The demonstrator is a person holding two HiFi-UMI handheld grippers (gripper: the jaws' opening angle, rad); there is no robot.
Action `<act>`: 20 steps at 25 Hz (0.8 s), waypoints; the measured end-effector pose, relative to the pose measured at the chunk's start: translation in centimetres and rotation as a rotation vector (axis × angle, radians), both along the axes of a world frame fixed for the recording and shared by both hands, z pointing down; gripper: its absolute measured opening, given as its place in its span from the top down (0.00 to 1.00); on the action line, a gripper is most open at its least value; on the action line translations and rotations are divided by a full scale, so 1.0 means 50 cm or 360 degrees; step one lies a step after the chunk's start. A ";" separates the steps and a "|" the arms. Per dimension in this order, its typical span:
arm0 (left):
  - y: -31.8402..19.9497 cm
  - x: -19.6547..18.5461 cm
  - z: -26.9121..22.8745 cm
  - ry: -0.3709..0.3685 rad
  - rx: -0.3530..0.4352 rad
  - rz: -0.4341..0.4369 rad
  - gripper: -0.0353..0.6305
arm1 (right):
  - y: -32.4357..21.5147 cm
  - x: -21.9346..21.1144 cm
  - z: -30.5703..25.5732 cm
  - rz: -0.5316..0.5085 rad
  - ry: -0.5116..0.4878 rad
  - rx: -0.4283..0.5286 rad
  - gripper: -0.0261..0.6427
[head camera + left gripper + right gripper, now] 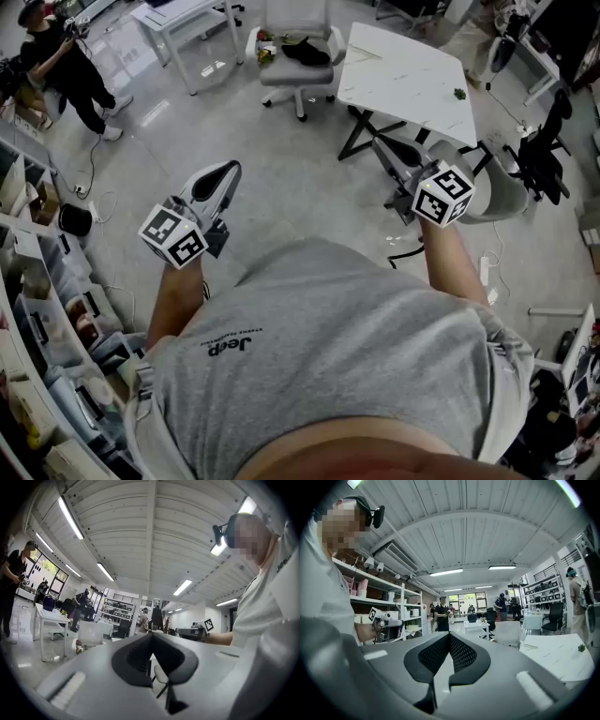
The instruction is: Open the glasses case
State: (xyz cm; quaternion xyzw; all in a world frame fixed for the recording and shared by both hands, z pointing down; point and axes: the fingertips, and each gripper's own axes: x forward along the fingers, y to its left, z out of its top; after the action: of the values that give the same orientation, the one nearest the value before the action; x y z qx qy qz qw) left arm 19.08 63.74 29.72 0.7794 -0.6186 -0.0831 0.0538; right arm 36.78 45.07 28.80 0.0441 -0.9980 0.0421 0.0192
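Grey shirt below; left gripper and right gripper both have jaws closed together, empty.

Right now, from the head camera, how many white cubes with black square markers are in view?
2. One white marker cube sits on the left gripper; the other on the right gripper. None seems hidden.

An open-plan office or lab workspace: a white tabletop and wheeled office chairs stand on a polished grey floor. Shelving holds boxes, and long strip lights line the ribbed ceiling.
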 end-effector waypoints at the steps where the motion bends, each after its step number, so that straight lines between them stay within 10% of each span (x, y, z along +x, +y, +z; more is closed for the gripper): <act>1: -0.006 0.002 0.001 -0.0001 0.0002 0.0003 0.89 | -0.003 0.000 0.000 -0.0011 -0.0003 -0.0007 0.96; 16: -0.106 0.103 -0.015 0.0050 0.0028 -0.0024 0.89 | -0.104 0.100 -0.005 -0.0046 -0.0033 -0.0015 0.95; 20: -0.148 0.147 -0.012 0.0064 -0.0002 -0.0039 0.49 | -0.137 0.146 0.002 -0.0082 -0.0032 -0.0025 0.95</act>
State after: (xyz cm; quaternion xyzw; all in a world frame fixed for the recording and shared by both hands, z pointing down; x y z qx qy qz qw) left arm 26.45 56.35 29.13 0.7700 -0.6269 -0.0990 0.0658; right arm 44.08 38.21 28.91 0.0178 -0.9985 0.0500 0.0105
